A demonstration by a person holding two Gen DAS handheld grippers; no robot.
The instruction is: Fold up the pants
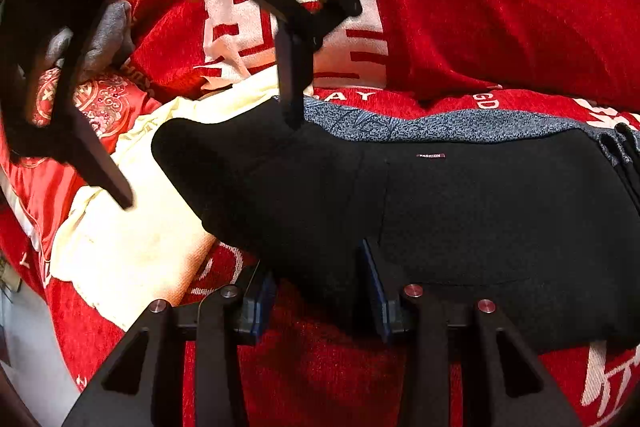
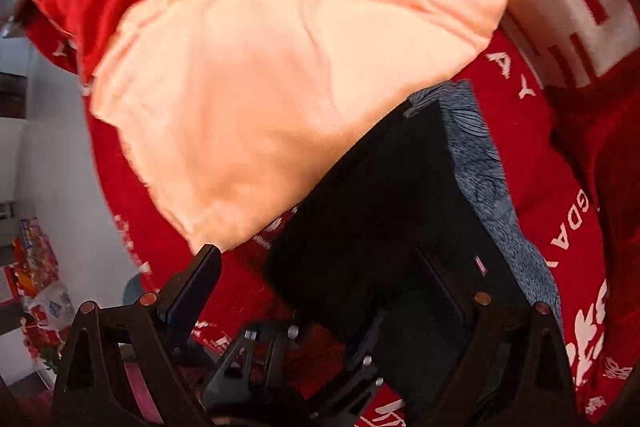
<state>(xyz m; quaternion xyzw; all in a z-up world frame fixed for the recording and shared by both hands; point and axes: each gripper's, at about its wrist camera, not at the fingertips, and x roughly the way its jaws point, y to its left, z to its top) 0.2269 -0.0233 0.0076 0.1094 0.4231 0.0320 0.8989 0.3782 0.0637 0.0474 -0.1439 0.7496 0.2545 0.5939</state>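
Left wrist view: my left gripper (image 1: 318,291) sits at 6 o'clock with its jaws a narrow way apart, and the near edge of the black pants (image 1: 460,219) lies between the pads; whether they pinch the cloth I cannot tell. The pants lie folded in a long dark slab from centre to 3 o'clock on the red bedspread (image 1: 312,367). A cream cloth (image 1: 136,239) lies at 9 o'clock, touching the pants' rounded end. A grey patterned garment (image 1: 420,125) shows along the pants' far edge. My right gripper (image 1: 208,163) hangs at 10 to 12 o'clock, jaws spread wide, nothing between them, one finger tip at the pants' far edge.

Judgement: a fold is laid and the next one is in hand. Next move needs the right gripper to take the free rounded end, then carry it over toward 3 o'clock.
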